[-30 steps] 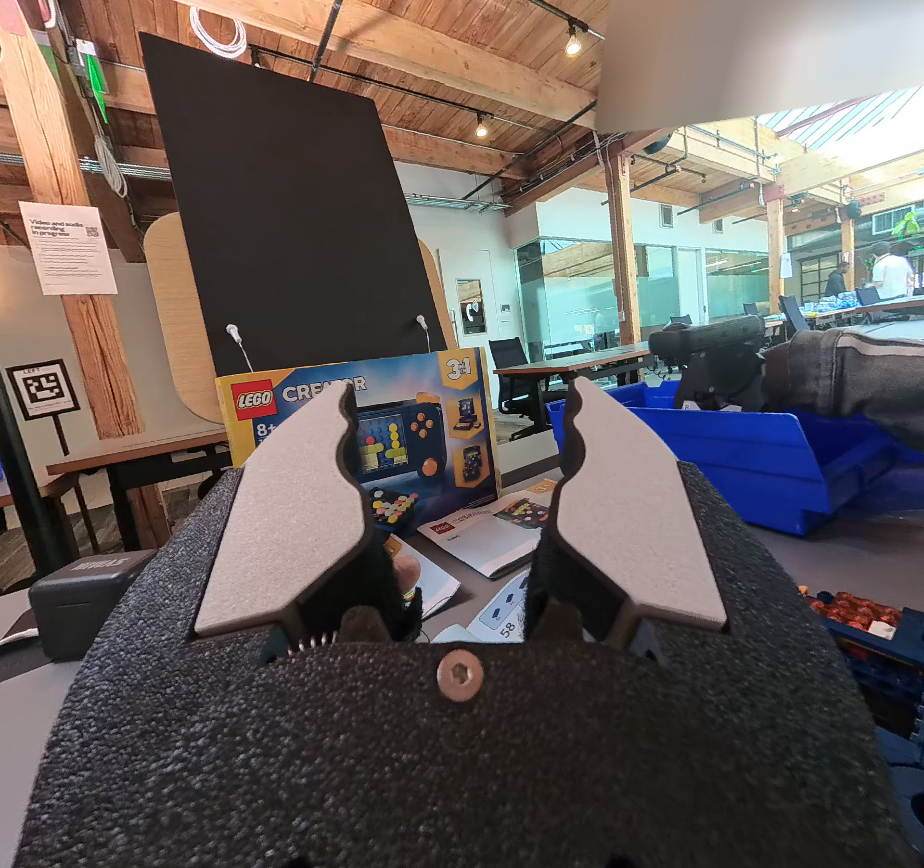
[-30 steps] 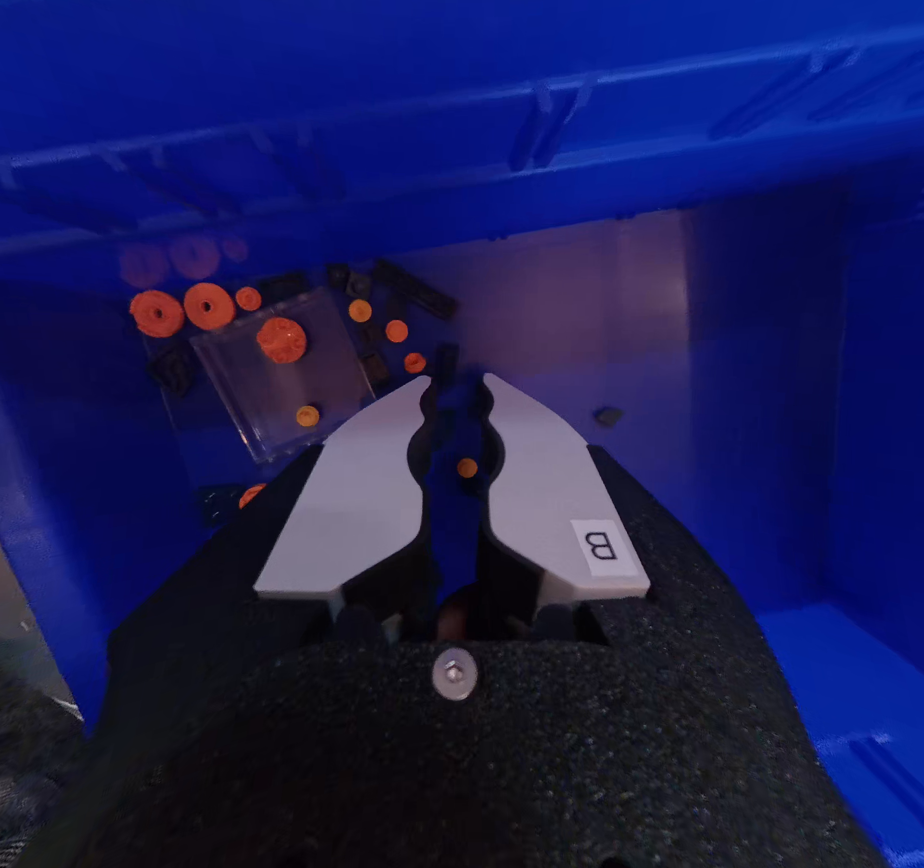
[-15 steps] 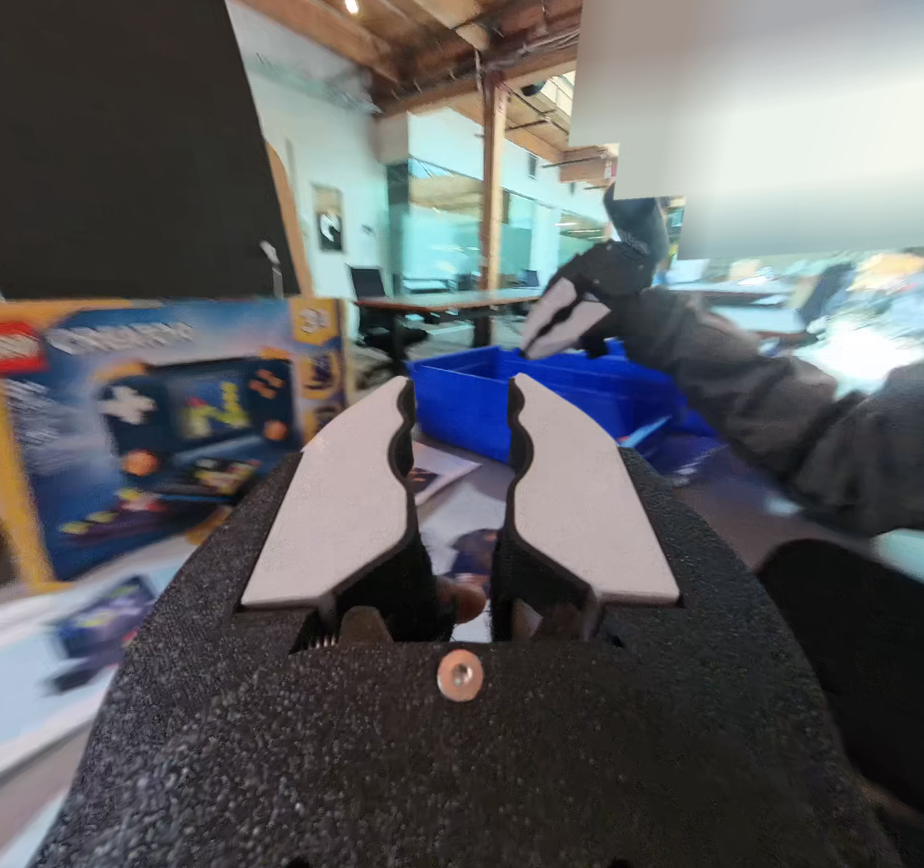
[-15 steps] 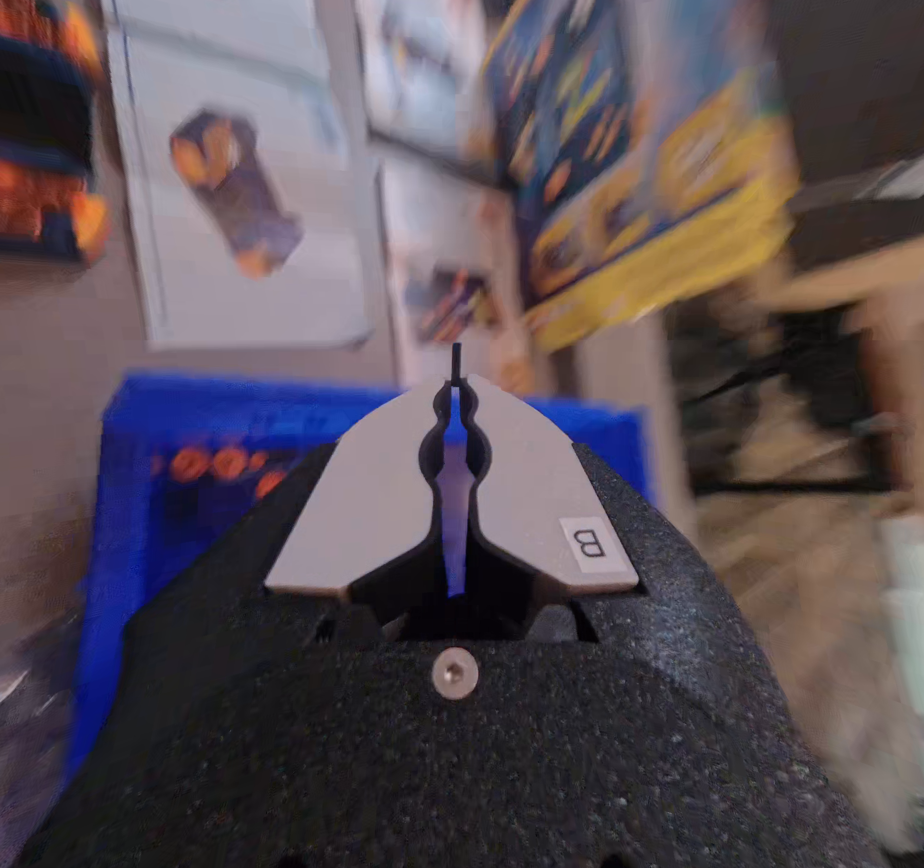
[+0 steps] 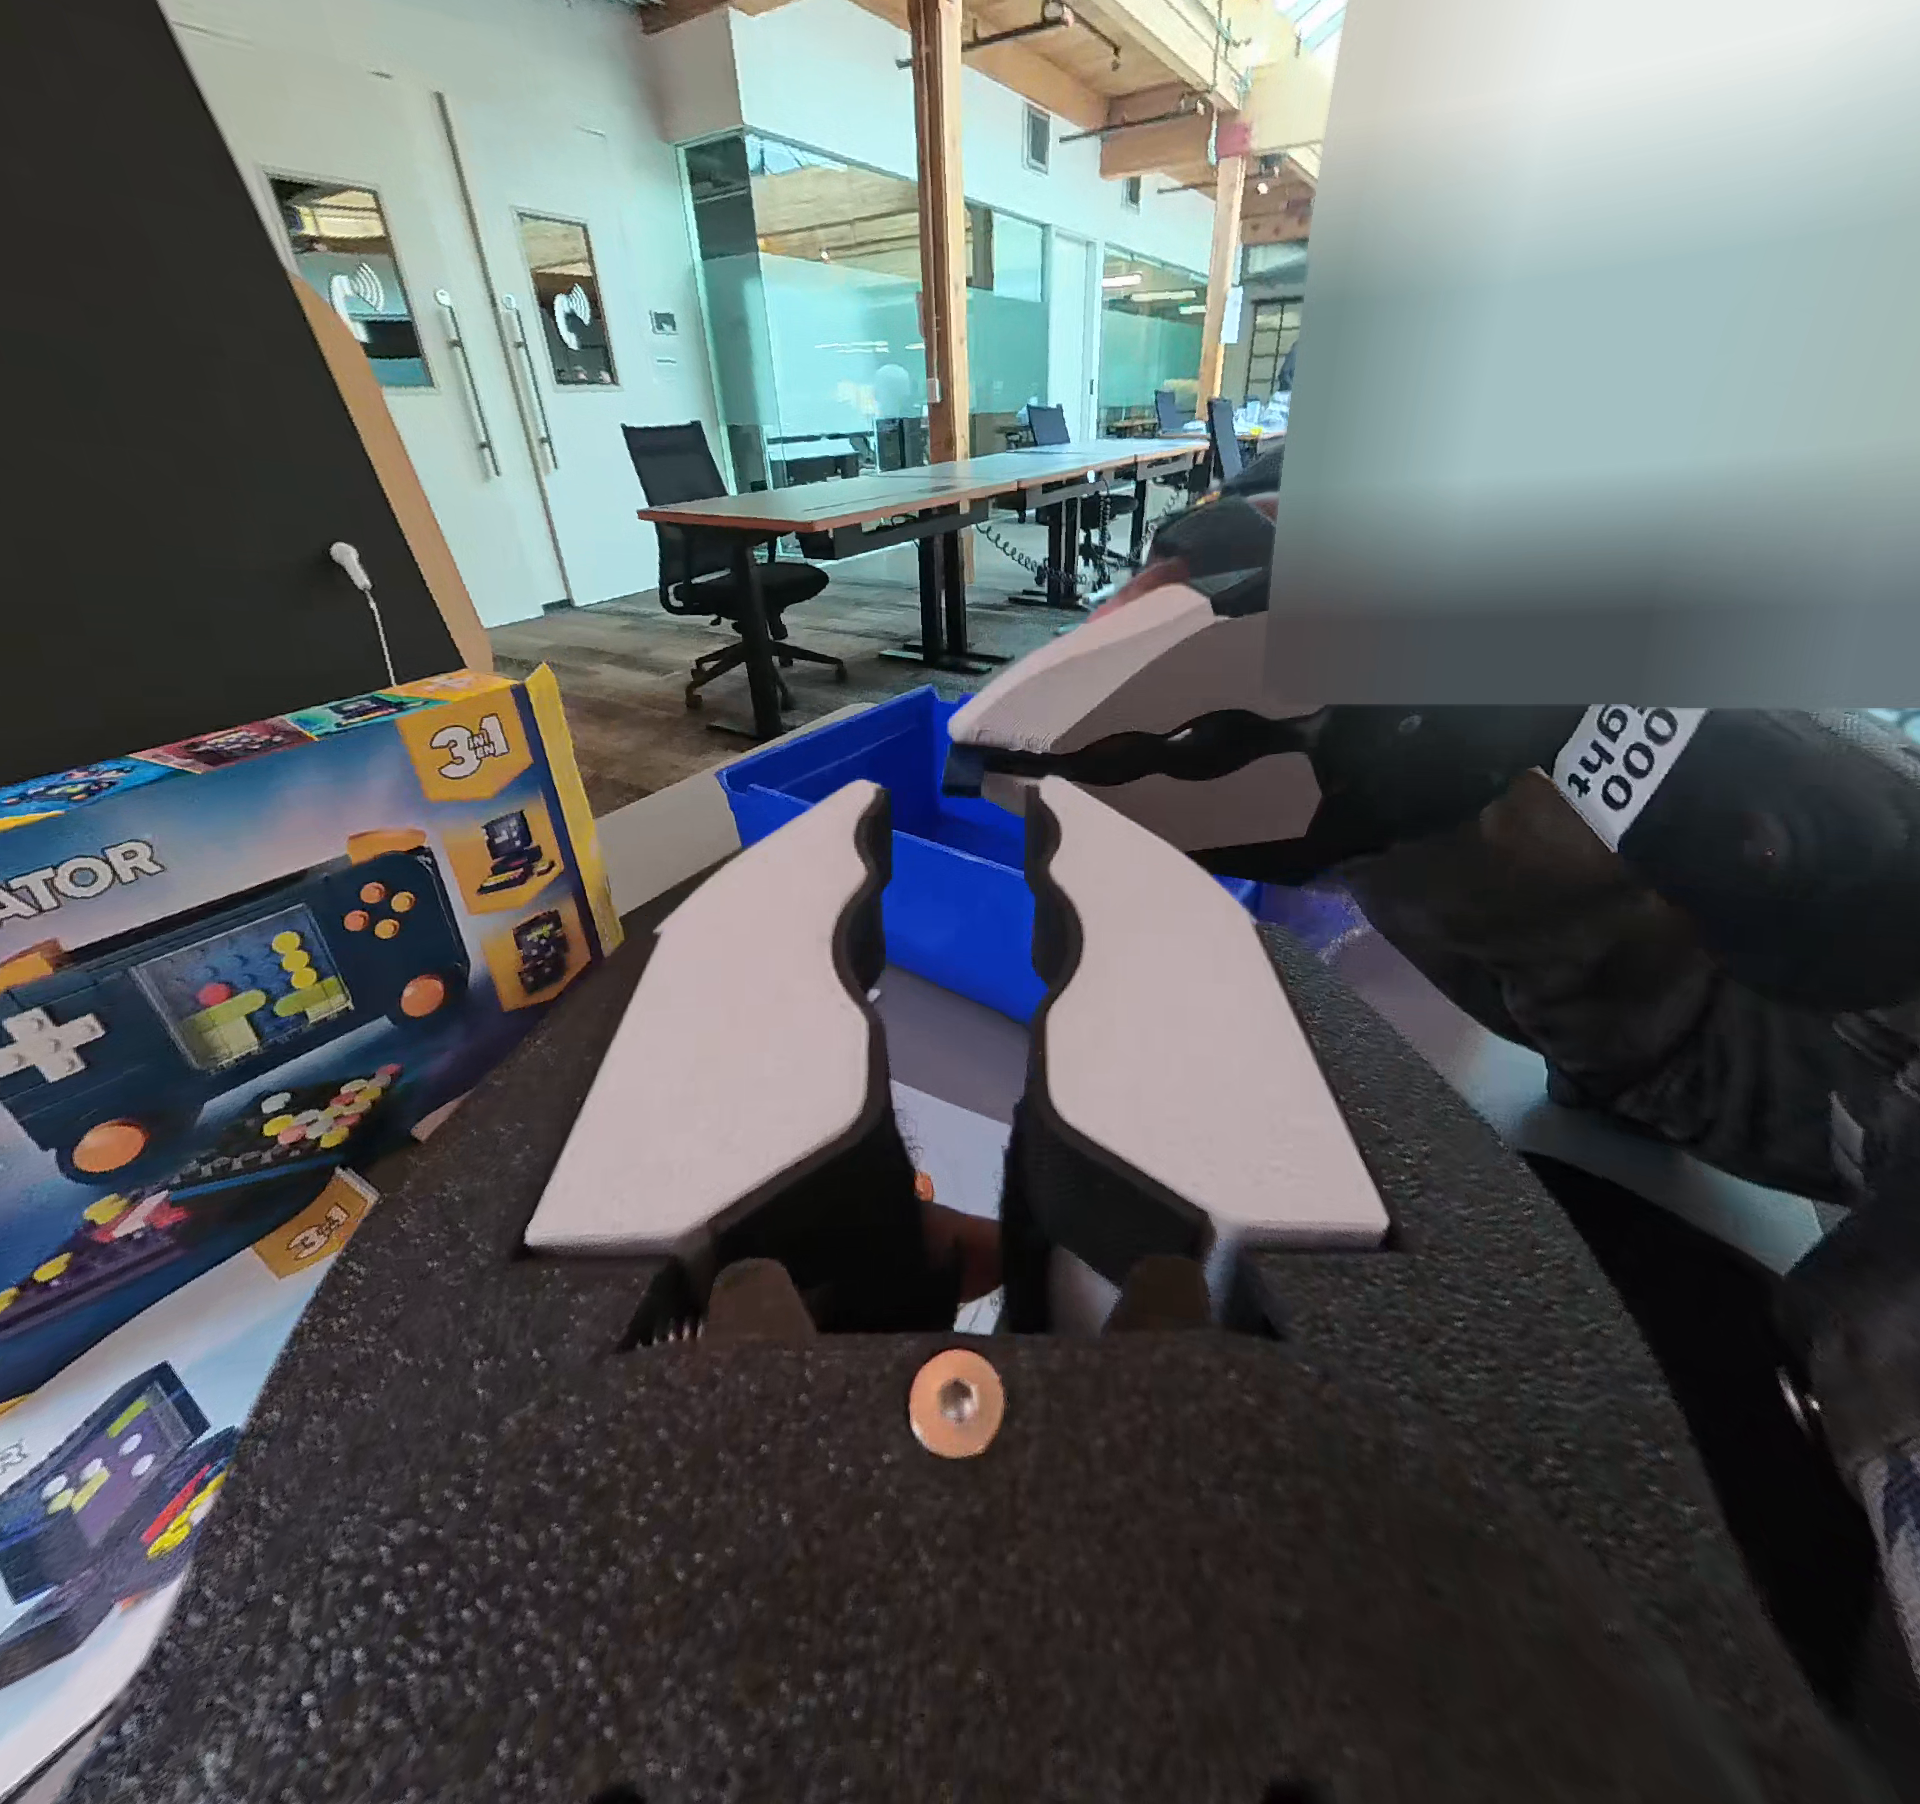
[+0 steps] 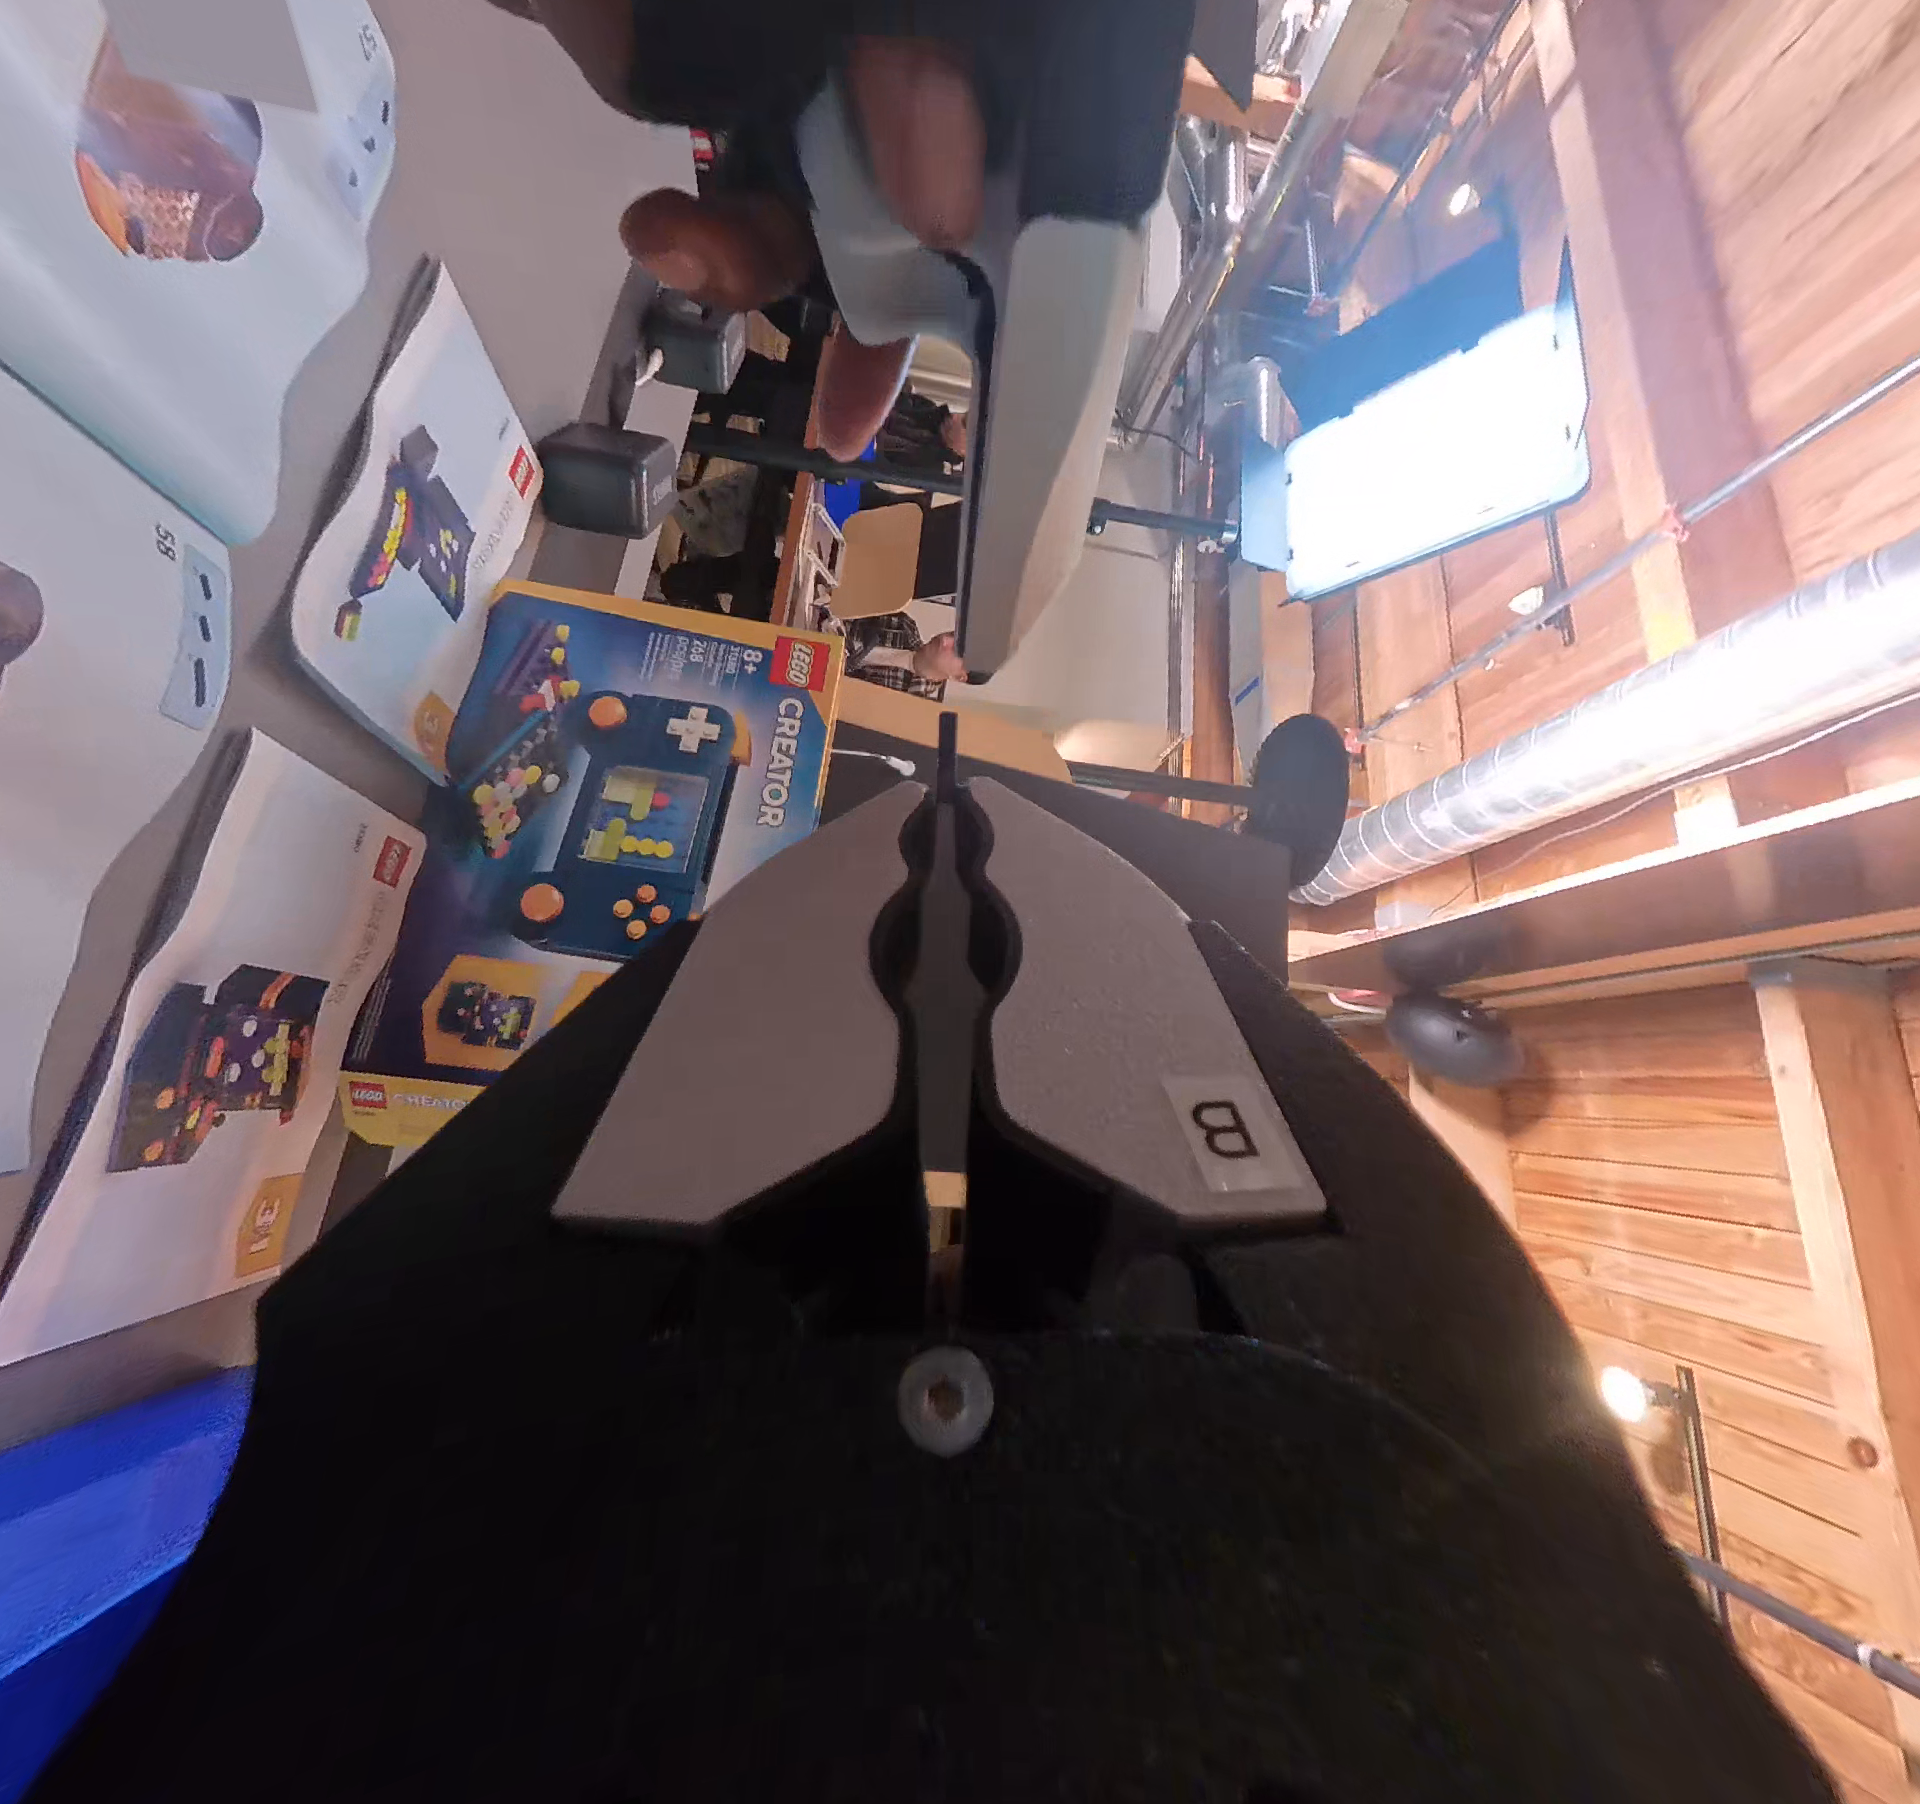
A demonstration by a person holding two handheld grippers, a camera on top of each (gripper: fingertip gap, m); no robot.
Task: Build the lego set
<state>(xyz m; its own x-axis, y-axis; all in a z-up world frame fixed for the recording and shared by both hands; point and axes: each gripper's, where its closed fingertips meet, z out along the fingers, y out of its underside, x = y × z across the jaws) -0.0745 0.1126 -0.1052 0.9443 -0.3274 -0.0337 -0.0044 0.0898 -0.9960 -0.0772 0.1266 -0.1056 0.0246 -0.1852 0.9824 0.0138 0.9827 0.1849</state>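
Observation:
My right gripper [image 6: 945, 790] is shut on a thin dark flat lego piece [image 6: 945, 746] that sticks out past its fingertips. It is rolled onto its side and held above the table. In the left wrist view the right gripper [image 5: 971, 767] shows at the right, above the blue bin [image 5: 935, 887], with the dark piece [image 5: 962, 775] at its tip. My left gripper [image 5: 954, 804] is open with a narrow gap and empty. It sits just in front of the right gripper's tip. The left gripper [image 6: 1039, 466] also shows at the top of the right wrist view, held by a hand.
The lego set box [image 5: 260, 933] stands at the left, and it also shows in the right wrist view [image 6: 644, 798]. Several open instruction booklets [image 6: 405, 549] lie on the grey table [image 6: 499, 144]. A small black box [image 6: 608, 478] sits beyond them. The blue bin's edge [image 6: 104, 1505] is below my right gripper. Only a small space, under 4 cm, lies between the two pairs of fingers.
My right gripper has closed on the dark piece, come up out of the blue bin and rolled sideways. My left gripper has swung right toward it and its jaws have narrowed.

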